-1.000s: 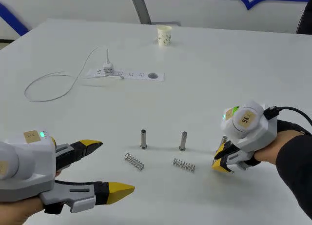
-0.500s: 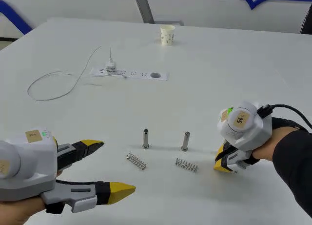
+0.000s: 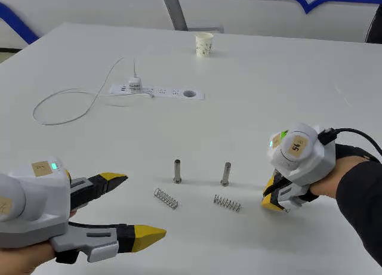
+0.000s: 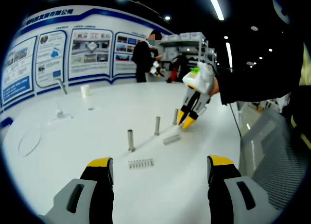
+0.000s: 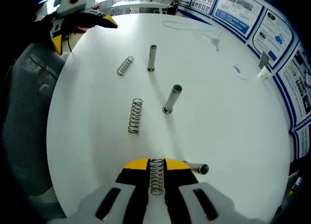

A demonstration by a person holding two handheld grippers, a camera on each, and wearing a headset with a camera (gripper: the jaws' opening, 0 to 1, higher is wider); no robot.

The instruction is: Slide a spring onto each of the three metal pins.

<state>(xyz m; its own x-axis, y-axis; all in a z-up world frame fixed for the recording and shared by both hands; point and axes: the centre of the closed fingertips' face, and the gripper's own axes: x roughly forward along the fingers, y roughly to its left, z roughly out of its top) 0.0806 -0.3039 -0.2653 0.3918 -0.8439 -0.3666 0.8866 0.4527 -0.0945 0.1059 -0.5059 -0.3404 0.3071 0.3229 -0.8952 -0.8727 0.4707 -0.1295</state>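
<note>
Low on the bench point(image 3: 268, 78), right gripper point(image 5: 156, 165) pinches a spring point(image 5: 156, 181), third pin point(image 5: 197, 168) just beside its jaws — best to centre the coil's bore over the pin tip before sliding down. Left gripper point(image 3: 142, 204) hangs spread open, empty.

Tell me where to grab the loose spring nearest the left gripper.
Take the spring across its middle coils, coming down from above with the open left gripper. It lies flat on the table, so only its sides offer purchase; a mid-length hold probably leaves an end free for the pin beside it.
</note>
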